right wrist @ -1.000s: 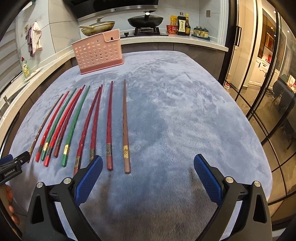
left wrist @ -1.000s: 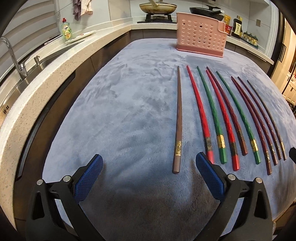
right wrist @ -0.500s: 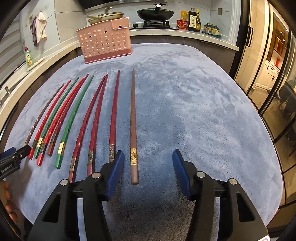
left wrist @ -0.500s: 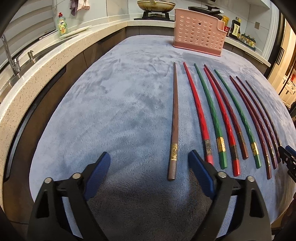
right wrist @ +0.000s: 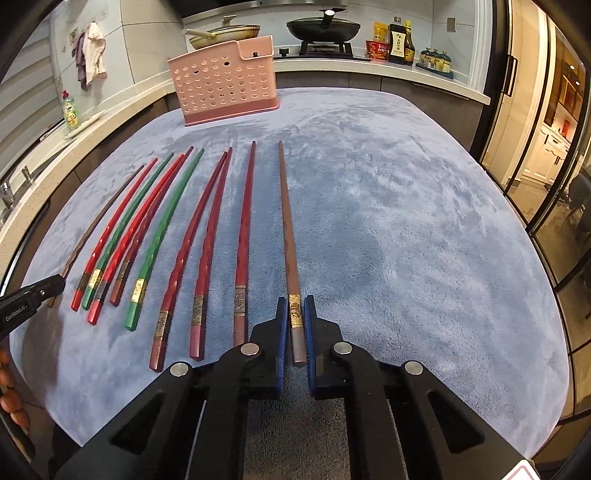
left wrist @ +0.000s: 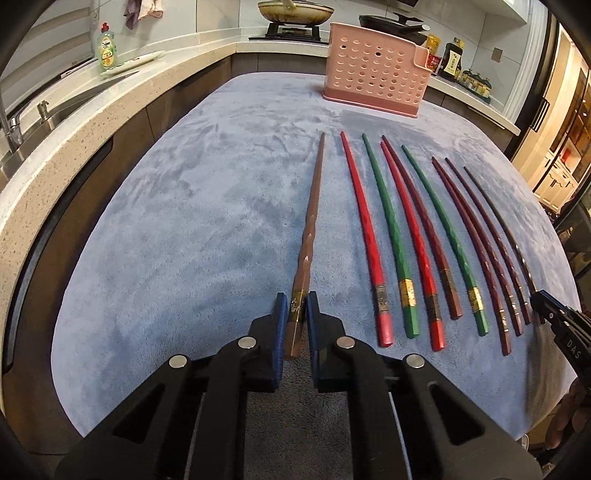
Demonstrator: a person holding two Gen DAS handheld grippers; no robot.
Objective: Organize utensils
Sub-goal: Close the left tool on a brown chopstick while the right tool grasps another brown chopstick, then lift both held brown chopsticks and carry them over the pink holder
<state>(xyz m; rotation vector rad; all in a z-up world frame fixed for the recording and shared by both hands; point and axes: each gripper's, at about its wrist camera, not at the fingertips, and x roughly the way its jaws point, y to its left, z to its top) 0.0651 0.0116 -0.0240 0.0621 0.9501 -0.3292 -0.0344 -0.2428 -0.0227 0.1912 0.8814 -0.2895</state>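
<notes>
Several chopsticks, red, green, dark red and brown, lie side by side on the blue-grey cloth (left wrist: 184,229). My left gripper (left wrist: 296,300) is shut on the leftmost brown chopstick (left wrist: 313,218), its jaws closing to a stop with the pads pressed at the gold band. My right gripper (right wrist: 295,303) is shut the same way on the rightmost brown chopstick (right wrist: 286,221). Each gripper also shows at the other view's edge: the right gripper (left wrist: 538,297), the left gripper (right wrist: 58,283). The pink perforated holder (left wrist: 375,74) (right wrist: 221,88) stands upright at the cloth's far end.
A stone counter (left wrist: 74,140) with a sink and tap runs along the left, with a green soap bottle (left wrist: 107,48) on it. Pans sit on the stove (right wrist: 323,27) behind the holder. Glass doors (right wrist: 546,147) close off the right. Bare cloth lies right of the chopsticks.
Both grippers went from wide open to shut, each closing around the brown chopstick at its own end of the row. Both views tilted slightly further down.
</notes>
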